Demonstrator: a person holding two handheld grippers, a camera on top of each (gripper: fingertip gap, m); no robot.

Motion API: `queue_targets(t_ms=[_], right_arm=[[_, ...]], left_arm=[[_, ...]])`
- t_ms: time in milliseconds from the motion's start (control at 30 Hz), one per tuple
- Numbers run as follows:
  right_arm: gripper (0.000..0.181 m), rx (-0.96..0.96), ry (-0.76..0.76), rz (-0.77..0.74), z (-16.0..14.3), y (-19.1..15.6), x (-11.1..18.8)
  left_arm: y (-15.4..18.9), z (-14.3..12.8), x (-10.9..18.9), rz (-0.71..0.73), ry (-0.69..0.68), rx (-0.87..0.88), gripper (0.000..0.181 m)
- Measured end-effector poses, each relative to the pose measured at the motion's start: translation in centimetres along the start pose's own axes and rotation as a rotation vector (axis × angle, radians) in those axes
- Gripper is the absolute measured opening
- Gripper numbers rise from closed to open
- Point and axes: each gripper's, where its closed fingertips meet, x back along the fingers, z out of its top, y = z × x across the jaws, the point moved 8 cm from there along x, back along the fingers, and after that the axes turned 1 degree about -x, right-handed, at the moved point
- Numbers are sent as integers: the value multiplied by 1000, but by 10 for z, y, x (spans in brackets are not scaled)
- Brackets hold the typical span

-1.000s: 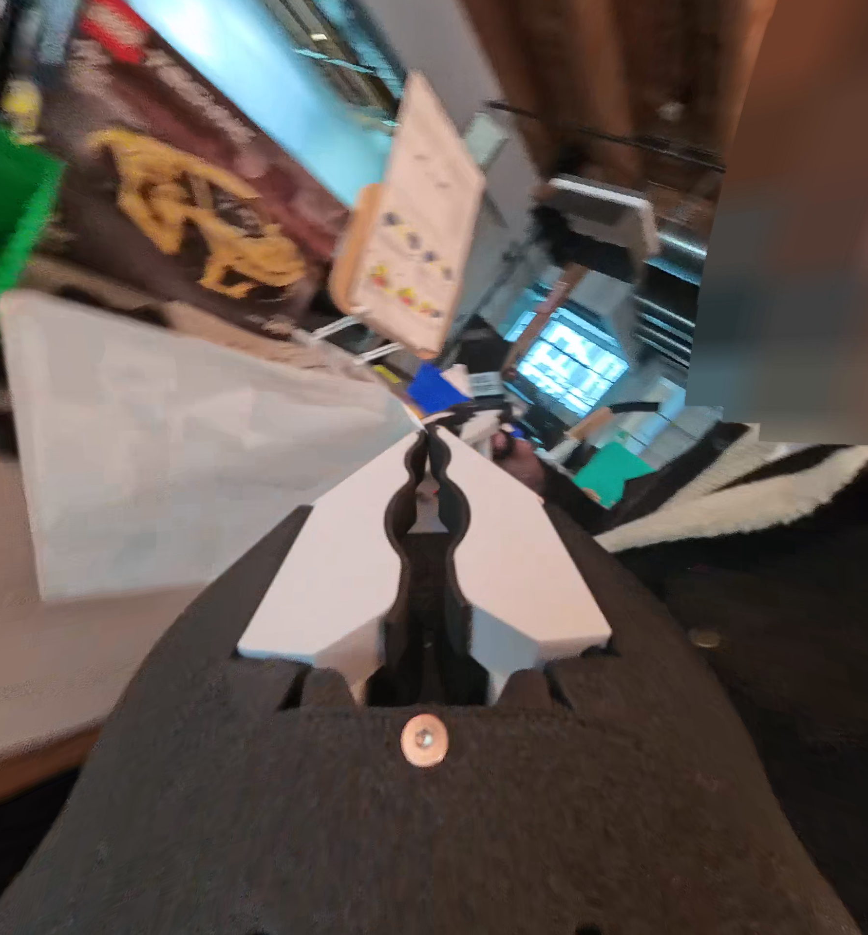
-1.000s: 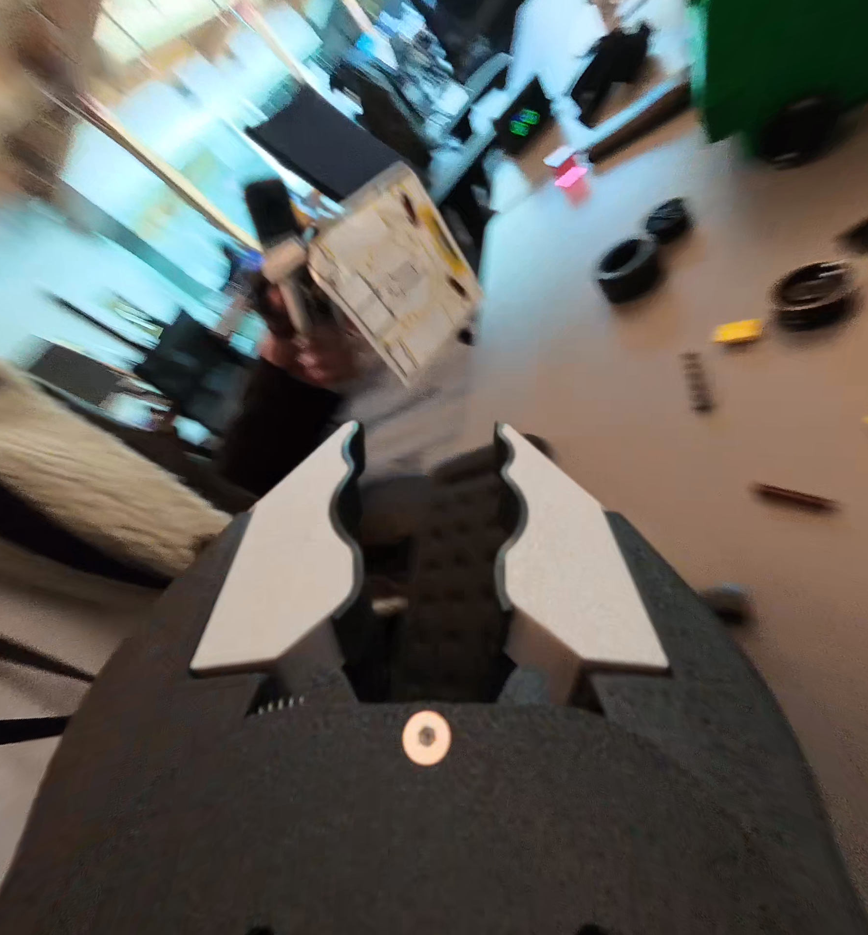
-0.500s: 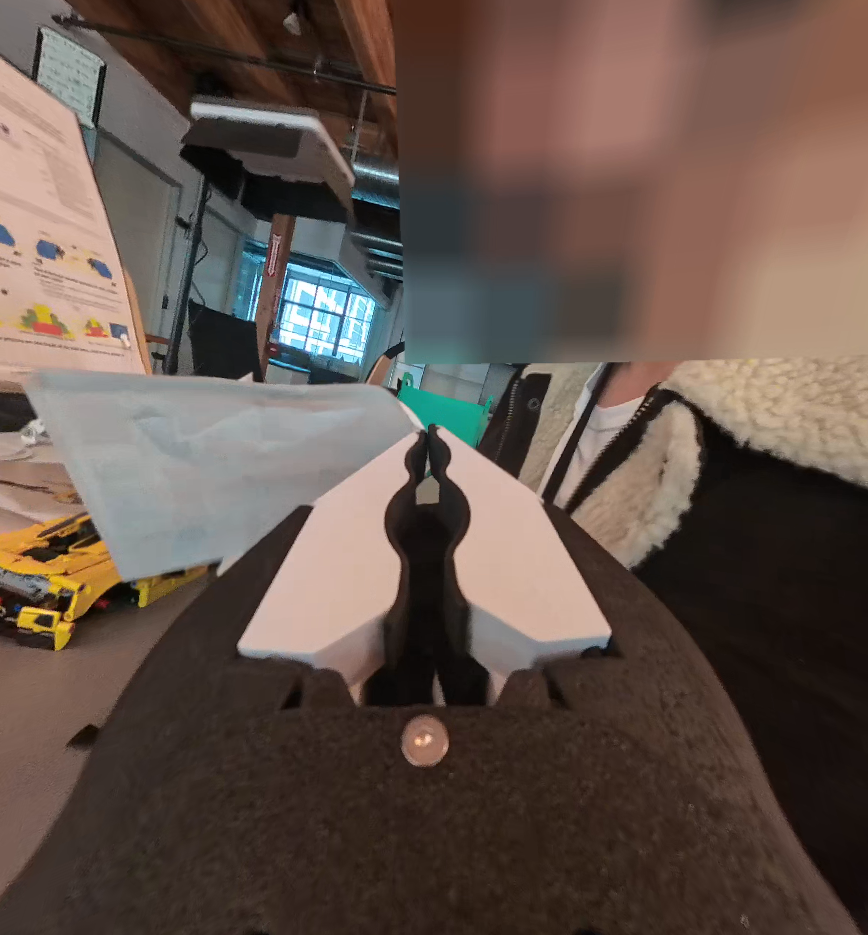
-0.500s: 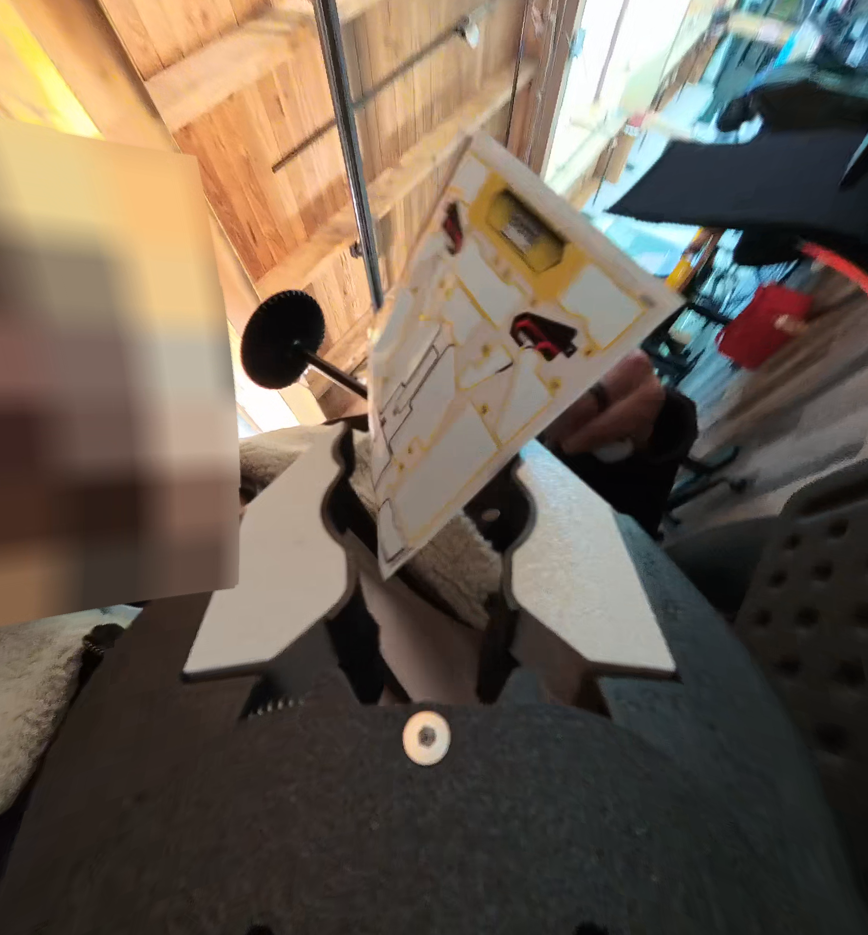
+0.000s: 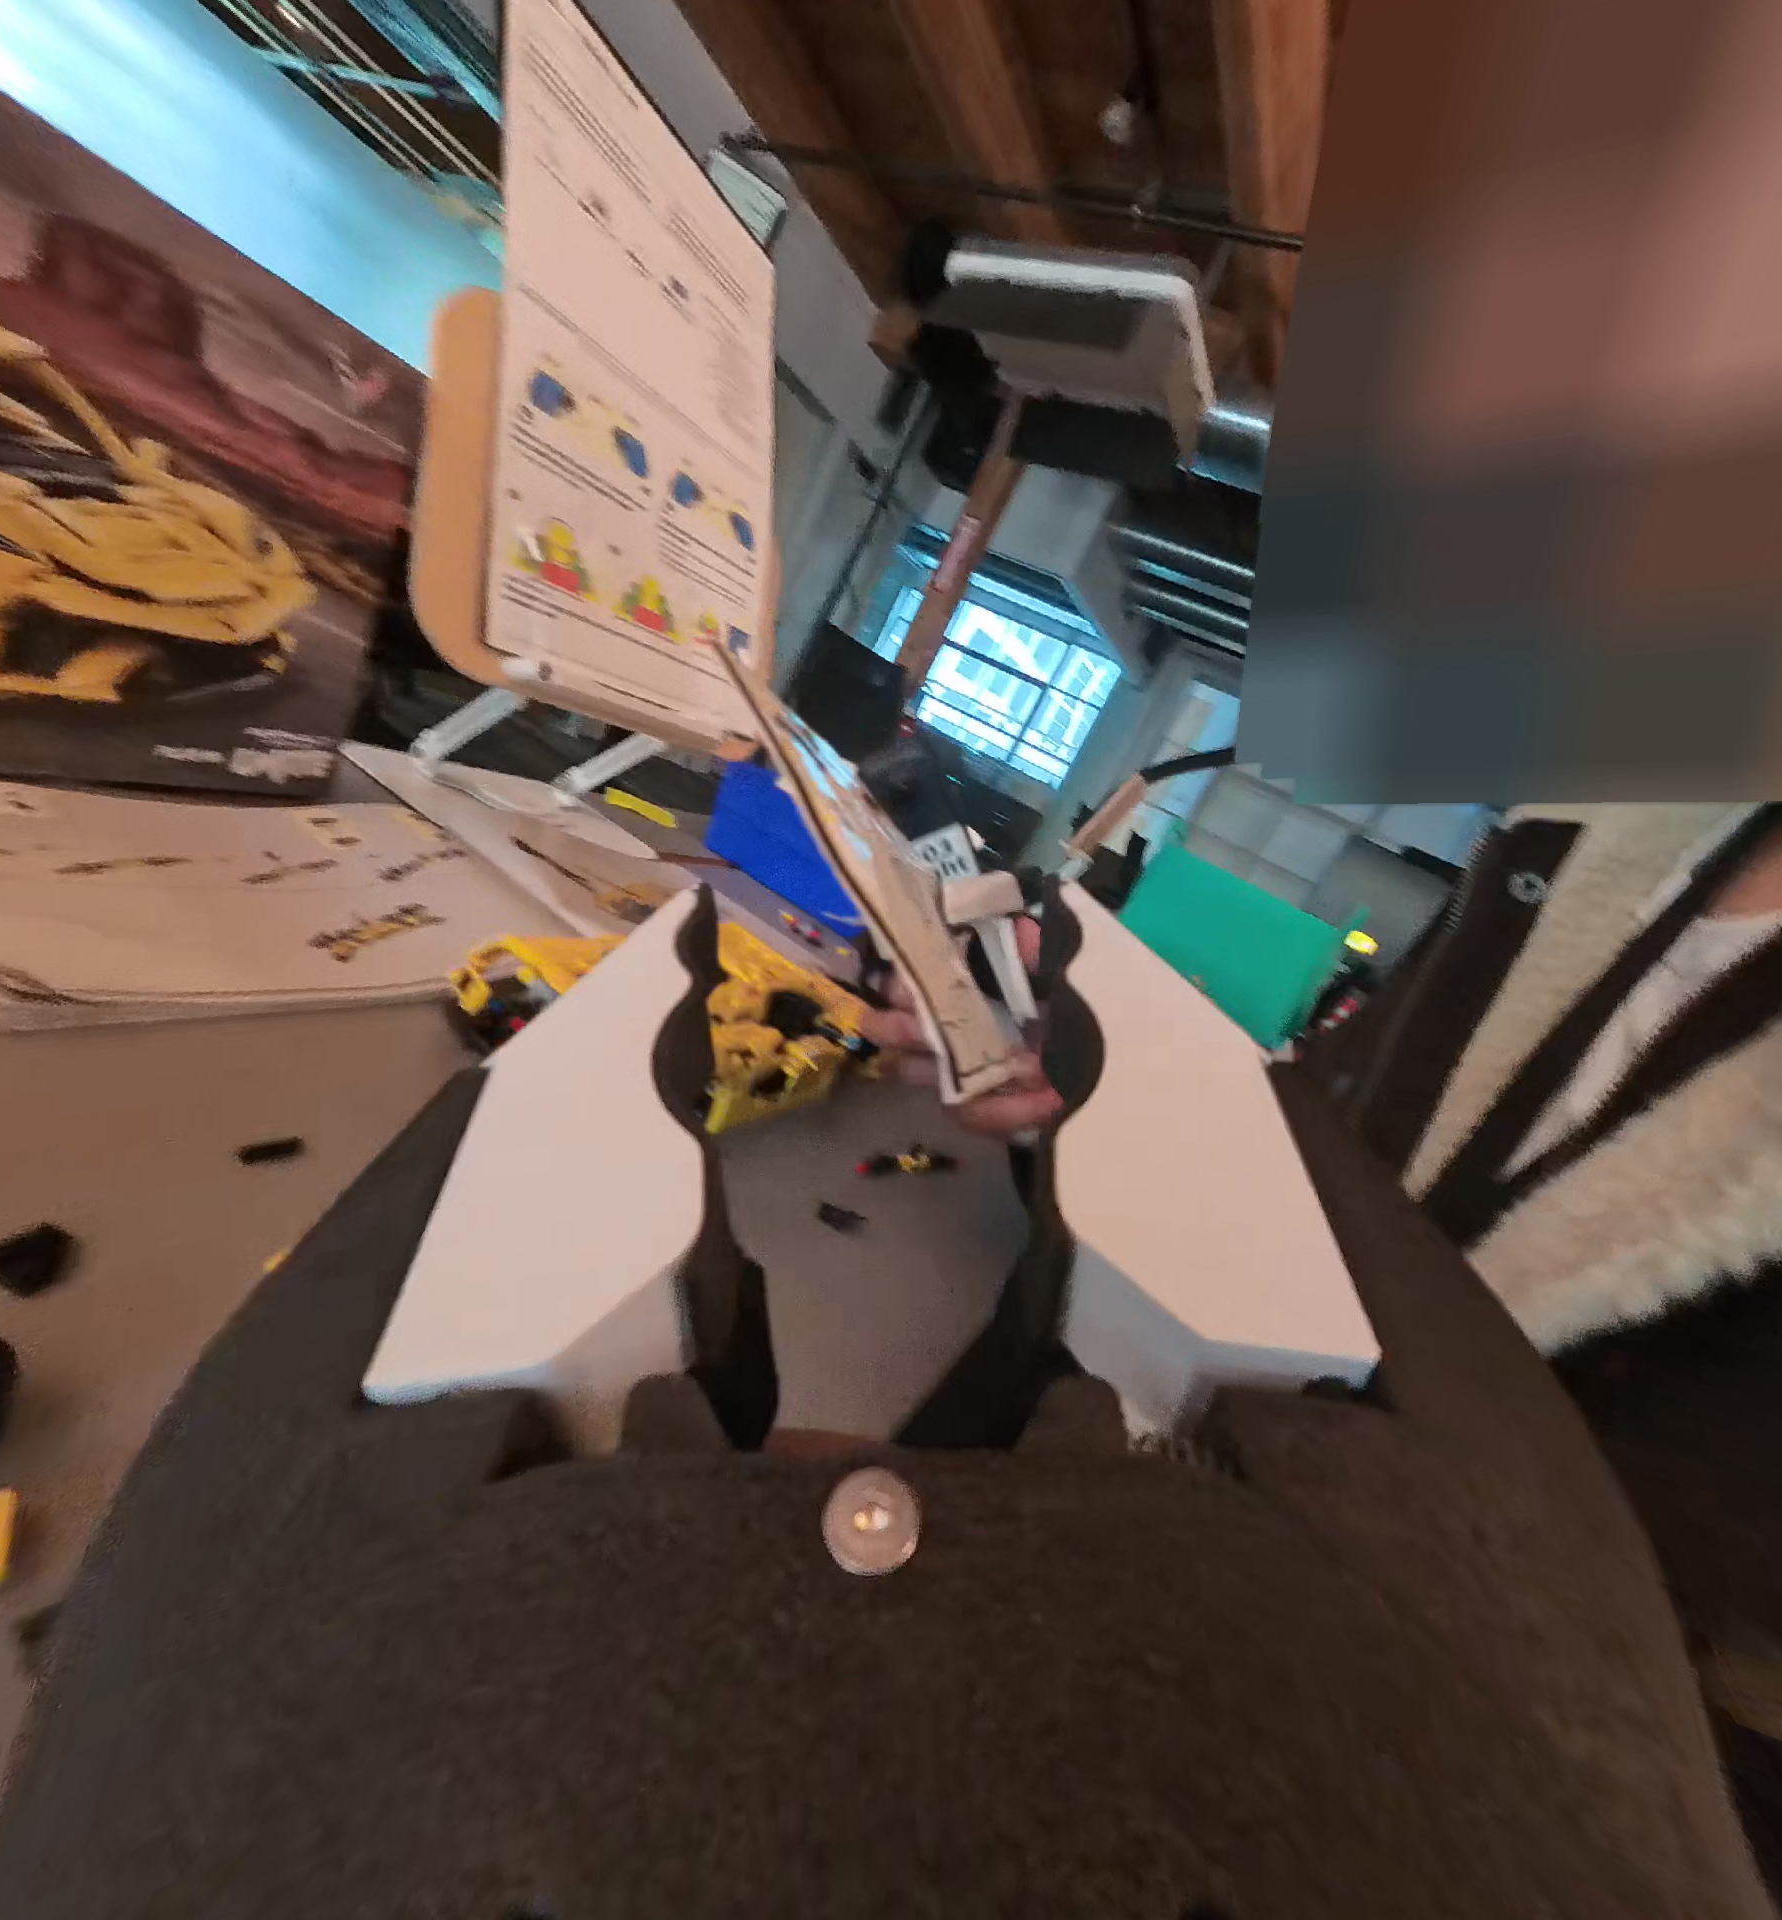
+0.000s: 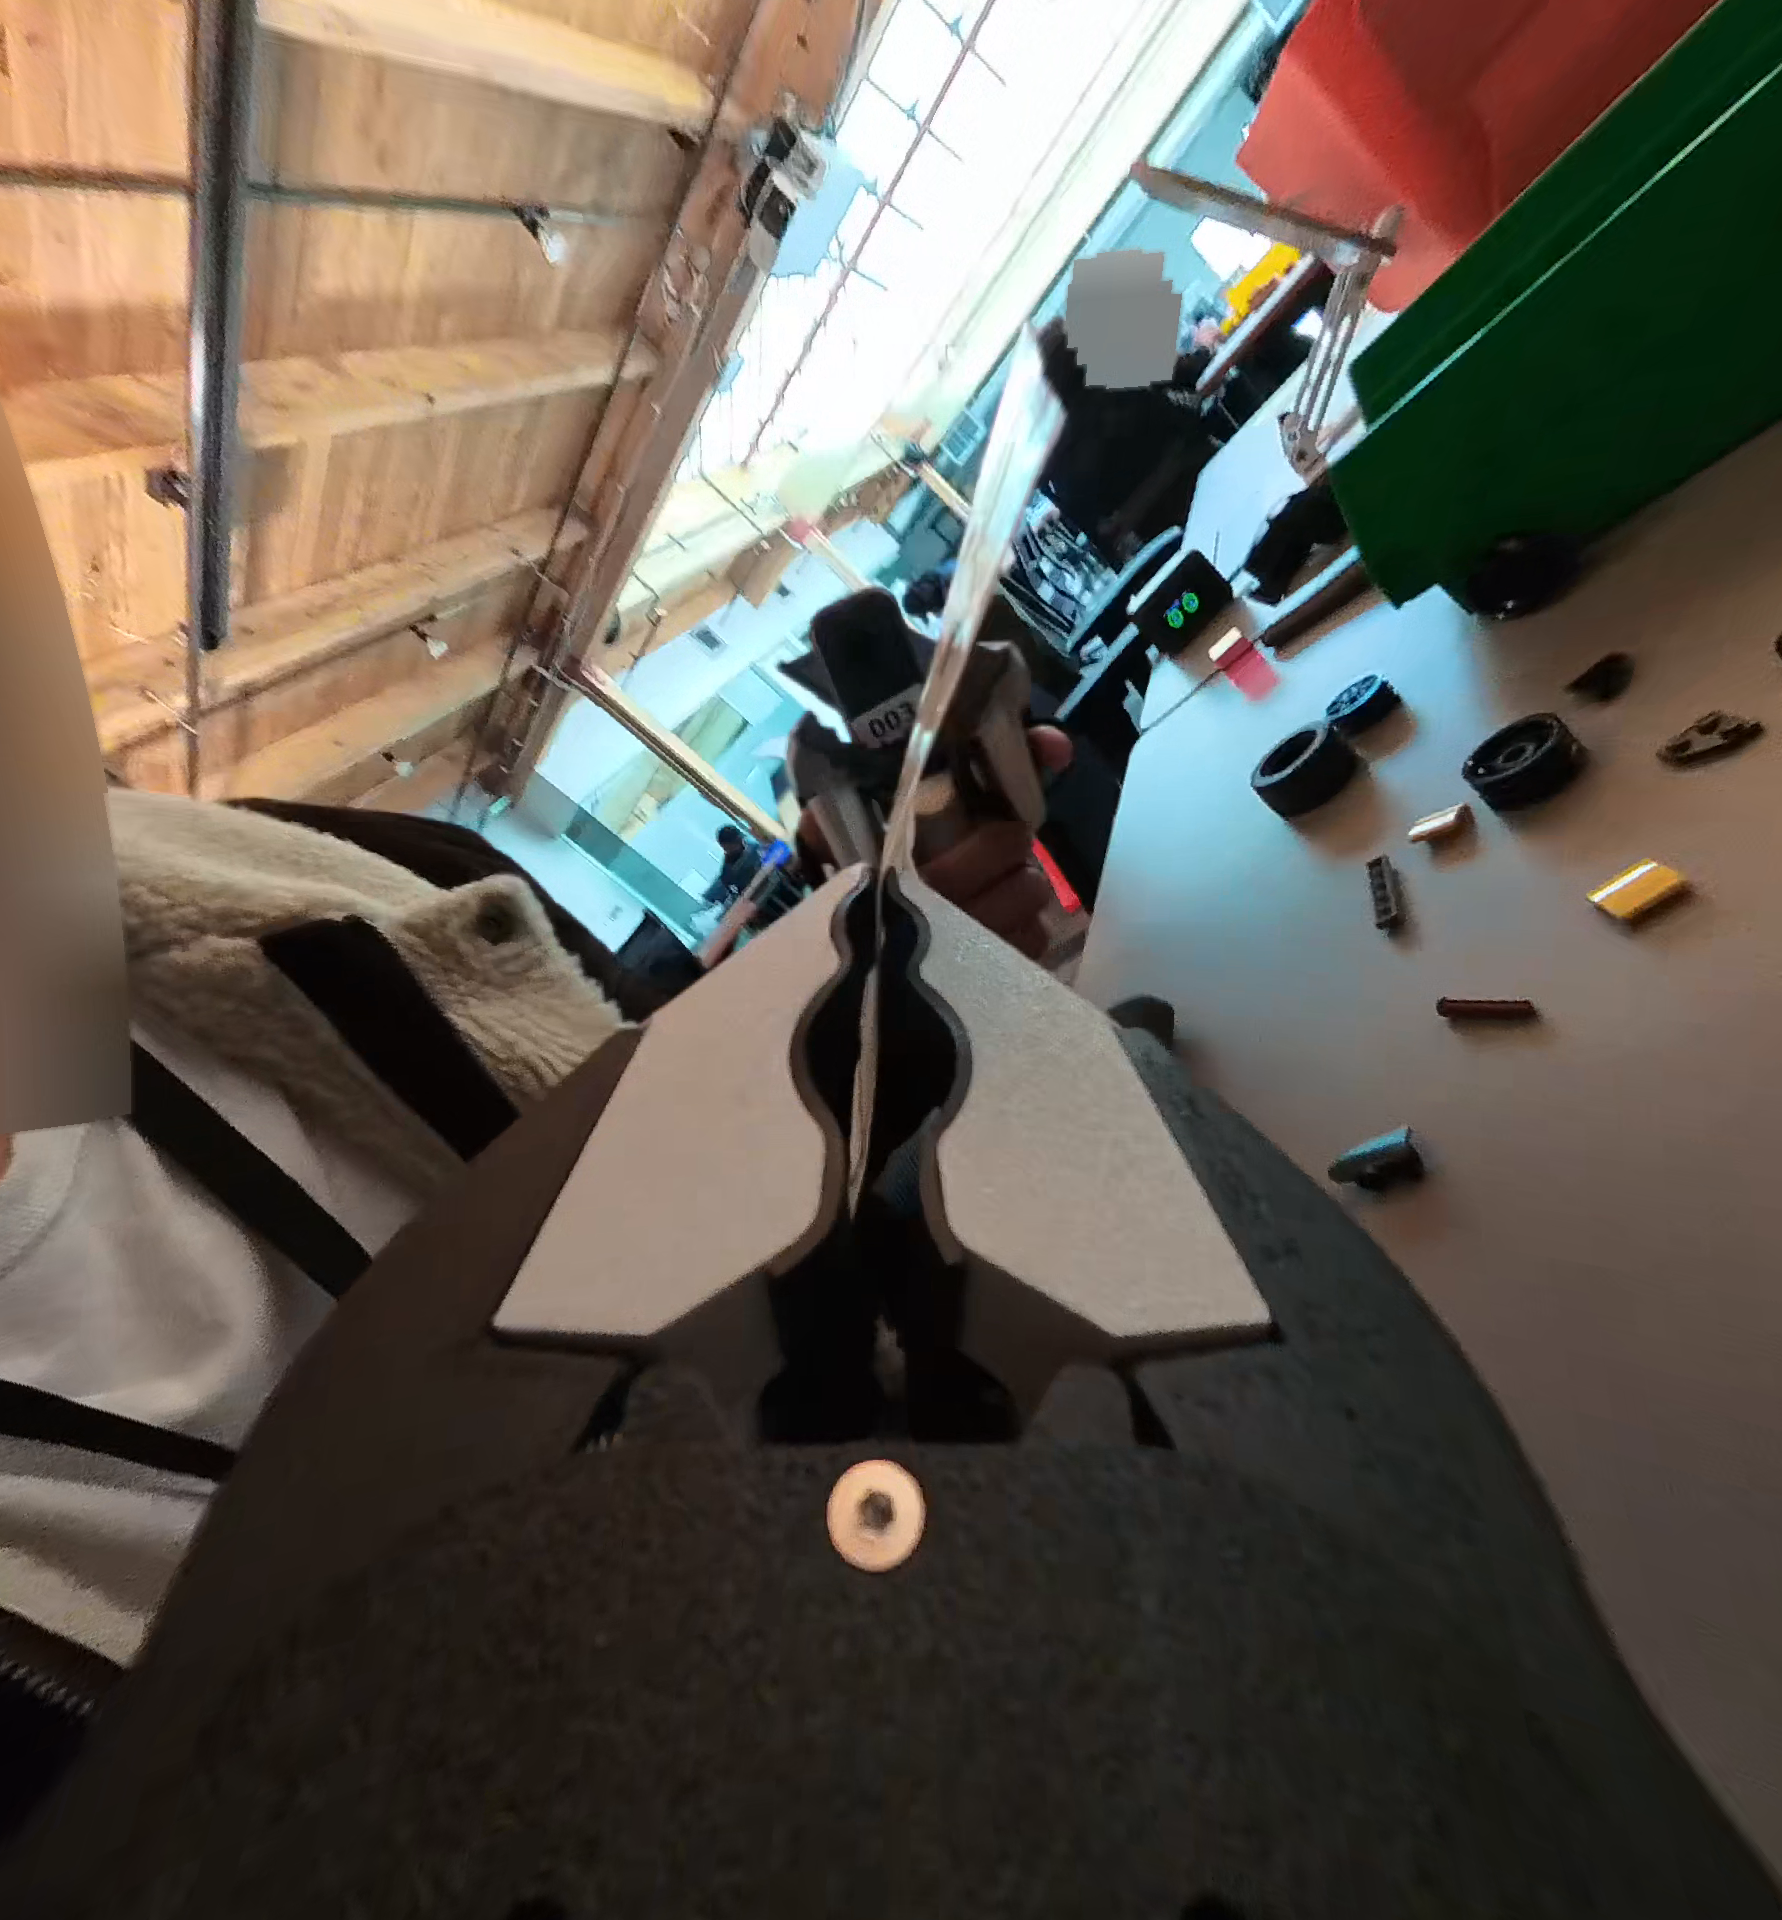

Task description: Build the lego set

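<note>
One gripper point(image 6: 879, 894) pinching sticker sheet point(image 6: 970, 582)

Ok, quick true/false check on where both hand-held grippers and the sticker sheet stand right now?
1. The right hand-held gripper is shut on the sticker sheet. True.
2. The left hand-held gripper is shut on the sheet. False: it is open and holds nothing.
3. Loose black wheels lie on the table. True.
4. The yellow car model hangs in a gripper. False: it rests on the table.
</note>
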Motion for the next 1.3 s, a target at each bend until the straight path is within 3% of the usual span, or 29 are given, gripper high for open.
queue_targets(t_ms=[133,333,433,533,800,1300], right_arm=[[0,-51,23,63,1,2,3],[0,-24,17,17,0,7,4],[0,-33,23,19,1,7,5],[0,-34,11,18,-1,8,3],[0,-36,8,17,-1,8,2],[0,-11,-26,-14,-4,10,-2]], left_arm=[[-13,5,-31,69,-24,2,64],[-20,0,-65,21,-109,108,62],[-21,0,-68,-3,-107,154,41],[-20,4,-68,-29,-86,222,34],[-24,-1,-59,100,-123,87,11],[-16,7,-61,82,-107,120,11]])
